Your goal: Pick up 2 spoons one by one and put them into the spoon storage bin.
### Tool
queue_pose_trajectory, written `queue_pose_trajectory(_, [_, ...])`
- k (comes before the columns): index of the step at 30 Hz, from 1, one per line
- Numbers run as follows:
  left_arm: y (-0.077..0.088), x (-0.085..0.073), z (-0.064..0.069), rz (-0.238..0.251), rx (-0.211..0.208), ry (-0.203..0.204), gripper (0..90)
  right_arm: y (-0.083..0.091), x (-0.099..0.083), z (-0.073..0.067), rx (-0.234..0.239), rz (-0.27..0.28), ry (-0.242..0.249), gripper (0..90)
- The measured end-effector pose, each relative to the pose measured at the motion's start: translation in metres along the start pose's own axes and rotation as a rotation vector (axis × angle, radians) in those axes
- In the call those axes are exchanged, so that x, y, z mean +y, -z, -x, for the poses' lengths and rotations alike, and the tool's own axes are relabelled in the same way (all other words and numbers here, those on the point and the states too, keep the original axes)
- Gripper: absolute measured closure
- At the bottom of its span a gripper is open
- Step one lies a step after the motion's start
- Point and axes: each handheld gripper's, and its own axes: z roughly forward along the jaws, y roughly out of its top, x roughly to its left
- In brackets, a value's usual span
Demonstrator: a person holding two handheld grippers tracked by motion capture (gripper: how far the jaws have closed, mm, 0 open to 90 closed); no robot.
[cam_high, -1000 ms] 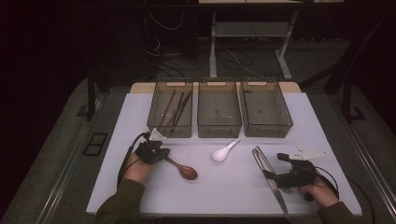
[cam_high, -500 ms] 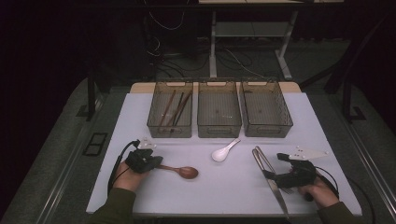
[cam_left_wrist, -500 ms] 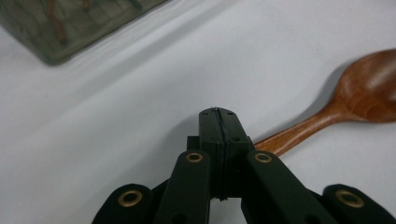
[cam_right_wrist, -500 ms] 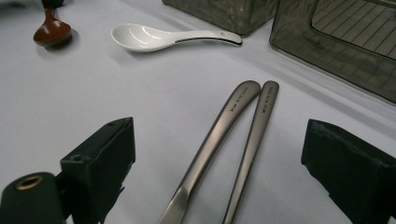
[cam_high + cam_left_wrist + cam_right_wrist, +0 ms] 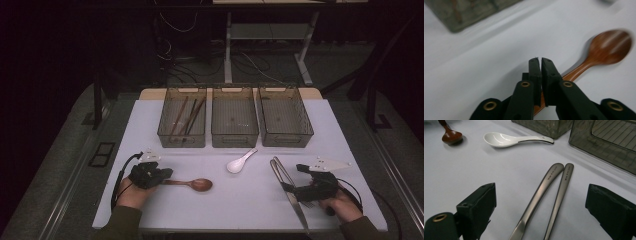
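A brown wooden spoon (image 5: pixel 197 184) lies level on the white table, bowl to the right. My left gripper (image 5: pixel 167 174) is at its handle end. In the left gripper view the jaws (image 5: pixel 538 60) stand almost together, a thin slit between them, with the wooden spoon's handle (image 5: pixel 574 72) caught low between the pads. They have just been opening slightly. My right gripper (image 5: pixel 291 177) is wide open over two metal cutlery handles (image 5: pixel 282 175). In the right gripper view the knife handle (image 5: pixel 537 195) and the second handle (image 5: pixel 561 192) lie between the spread jaws, untouched.
A white ceramic spoon (image 5: pixel 240 162) lies mid-table, also in the right gripper view (image 5: pixel 506 139). Three clear bins stand at the back: the left bin (image 5: pixel 165 135) holds chopsticks, beside the middle bin (image 5: pixel 235 142) and the right bin (image 5: pixel 305 135). The table's front edge is near both hands.
My left hand has moved left and the wooden spoon has swung from a slant to lying level. The right hand and the metal cutlery have stayed put.
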Motion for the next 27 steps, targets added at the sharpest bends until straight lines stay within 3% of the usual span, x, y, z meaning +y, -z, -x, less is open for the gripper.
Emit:
queue_pose_trajectory(4, [-0.001,0.007,0.009,0.047,-0.062,-0.003,73.1,-0.001,0.000,-0.001,0.002,-0.002,0.002,9.8])
queue_pose_trajectory(15, [-0.021,0.029,0.041,0.079,-0.195,-0.066,51.5,-0.001,0.000,-0.001,0.004,-0.005,0.007,9.8])
queue_pose_trajectory(19, [-0.030,0.033,0.050,0.081,-0.212,-0.085,43.5,-0.001,0.000,-0.002,0.006,-0.007,0.008,9.8])
queue_pose_trajectory(27, [-0.041,0.032,0.054,0.042,-0.185,-0.119,35.0,-0.001,0.000,-0.001,0.004,-0.007,0.007,9.8])
